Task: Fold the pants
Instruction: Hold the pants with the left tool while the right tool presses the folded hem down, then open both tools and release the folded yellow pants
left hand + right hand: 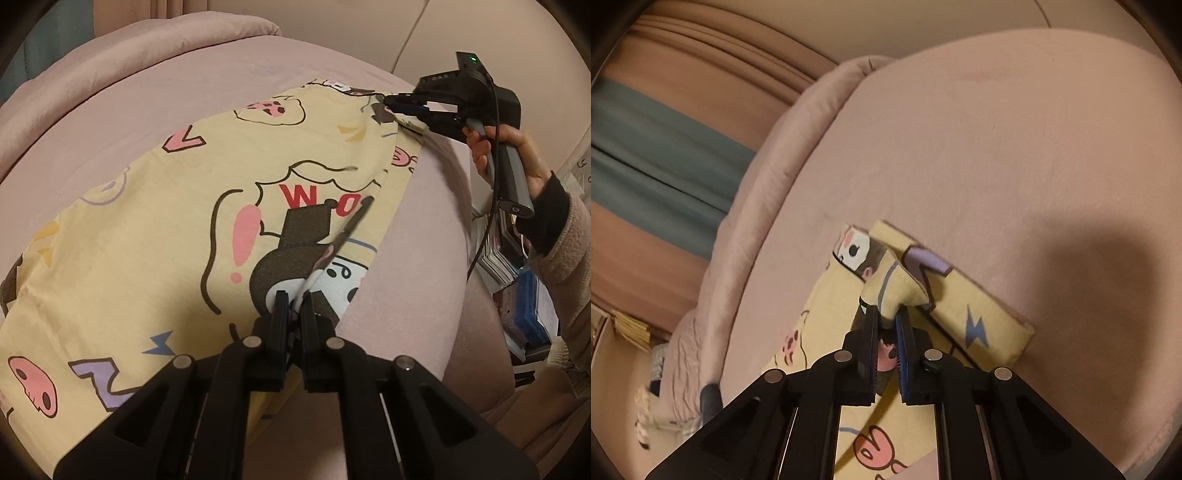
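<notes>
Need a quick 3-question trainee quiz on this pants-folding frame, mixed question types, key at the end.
1. True or false: the left gripper has its fingers closed on a pinch of the yellow printed pants.
2. What surface do the pants lie on? A) a wooden floor B) a pink bedsheet C) a glass table
3. In the right wrist view, which part of the pants does the right gripper pinch?

Key
1. True: fabric is bunched between the closed fingers.
2. B.
3. A raised fold at the edge of the pants; the cloth around it lies flat on the sheet.
</notes>
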`<state>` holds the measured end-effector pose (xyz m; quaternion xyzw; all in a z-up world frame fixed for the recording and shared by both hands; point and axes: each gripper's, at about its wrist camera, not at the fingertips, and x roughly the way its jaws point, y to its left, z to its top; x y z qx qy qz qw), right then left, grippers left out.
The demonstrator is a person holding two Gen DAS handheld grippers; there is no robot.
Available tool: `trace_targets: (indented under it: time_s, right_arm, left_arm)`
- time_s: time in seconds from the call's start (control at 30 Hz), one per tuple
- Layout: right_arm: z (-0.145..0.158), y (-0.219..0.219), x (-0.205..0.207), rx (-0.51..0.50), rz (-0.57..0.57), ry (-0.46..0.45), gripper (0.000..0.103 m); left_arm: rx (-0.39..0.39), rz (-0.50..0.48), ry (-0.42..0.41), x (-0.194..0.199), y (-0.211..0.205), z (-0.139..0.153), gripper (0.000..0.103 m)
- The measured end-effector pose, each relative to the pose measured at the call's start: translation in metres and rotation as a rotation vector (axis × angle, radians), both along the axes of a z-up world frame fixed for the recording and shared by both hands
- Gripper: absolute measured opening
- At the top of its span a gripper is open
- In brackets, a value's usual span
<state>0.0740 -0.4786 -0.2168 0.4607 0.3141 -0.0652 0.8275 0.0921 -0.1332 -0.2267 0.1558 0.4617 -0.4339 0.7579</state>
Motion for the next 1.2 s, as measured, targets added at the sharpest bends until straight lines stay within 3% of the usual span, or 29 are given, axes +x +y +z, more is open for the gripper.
trace_targets:
  time_s: [0.13,0.3,0.5,0.83,0.97,1.03,1.13,1.2]
  right_arm:
    - [0.009,-0.002,-0.009,-0.007,-0.01,-0.056,0.009]
    - [0.02,0.0,-0.021,-0.047,-0.045,-0.061,0.009]
    - [0.026,0.004,-0.028,-0.155,-0.072,0.063,0.009]
    - [0.006,0.0,-0.021,-0.151,-0.09,0.173,0.009]
    - [0.01,-0.004,-0.015,-0.156,-0.059,0.191,0.009]
    - [0.013,-0.01,-0.015,-0.145,-0.057,0.198,0.016]
    - [0.034,-0.016,-0.027,-0.256,-0.13,0.184,0.026]
    - [0.042,-0.013,-0.029,-0.246,-0.084,0.127,0.026]
  left_arm:
    - [-0.018,0.009,0.01,0.001,0.001,0.002,0.005]
    - [-0.031,-0.011,0.012,-0.001,0.001,0.006,0.004]
    - [-0.032,-0.028,0.031,0.001,-0.001,0.003,0.004]
    - [-0.044,-0.047,0.088,0.002,-0.001,0.001,0.004]
    - [-0.072,-0.068,0.16,0.004,0.004,0.002,0.004]
    - [-0.096,-0.101,0.164,-0.004,0.009,0.008,0.005]
    - [-0.131,-0.116,0.161,-0.012,0.021,0.019,0.006]
    - [-0.156,-0.081,0.165,-0.007,0.023,0.025,0.008]
